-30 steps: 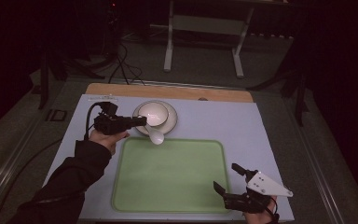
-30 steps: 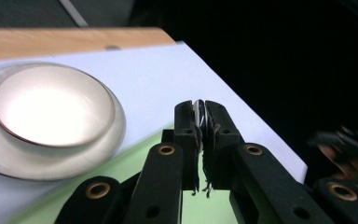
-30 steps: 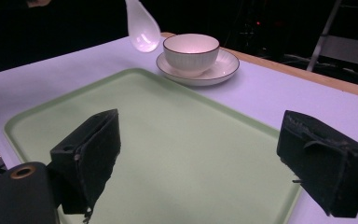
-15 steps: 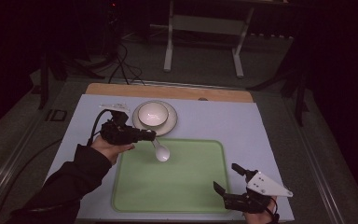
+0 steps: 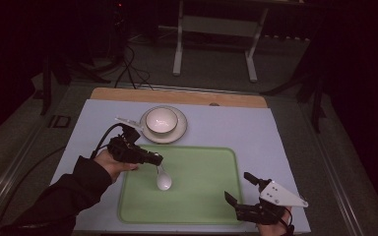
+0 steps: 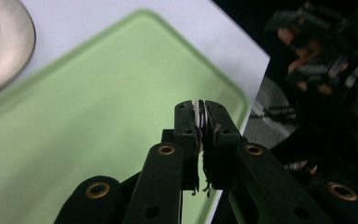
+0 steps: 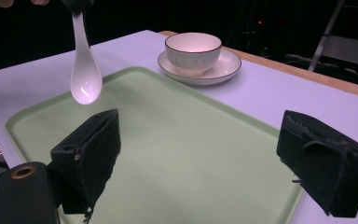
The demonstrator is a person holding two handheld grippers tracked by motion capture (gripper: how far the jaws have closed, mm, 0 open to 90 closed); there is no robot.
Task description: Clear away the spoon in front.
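Note:
My left gripper [image 5: 156, 160] is shut on the handle of a white ceramic spoon [image 5: 163, 181], which hangs bowl-down above the left part of the green tray [image 5: 202, 196]. In the left gripper view the jaws pinch the thin white handle [image 6: 200, 116] over the tray [image 6: 74, 130]. The right gripper view shows the spoon [image 7: 85, 79] dangling over the tray [image 7: 182, 154]. My right gripper [image 5: 241, 189] stands open at the tray's near right corner, nothing between its fingers [image 7: 88, 154]. A white bowl [image 5: 161, 120] sits on a saucer [image 5: 178, 132] behind the tray.
A pale blue mat [image 5: 256, 132] covers the table, with a wooden strip [image 5: 177, 96] along its far edge. A metal stand [image 5: 214, 44] and cables [image 5: 128, 64] lie on the dark floor beyond.
My left gripper carried the spoon from beside the bowl and saucer toward me, to above the tray's left part. The right gripper stayed put.

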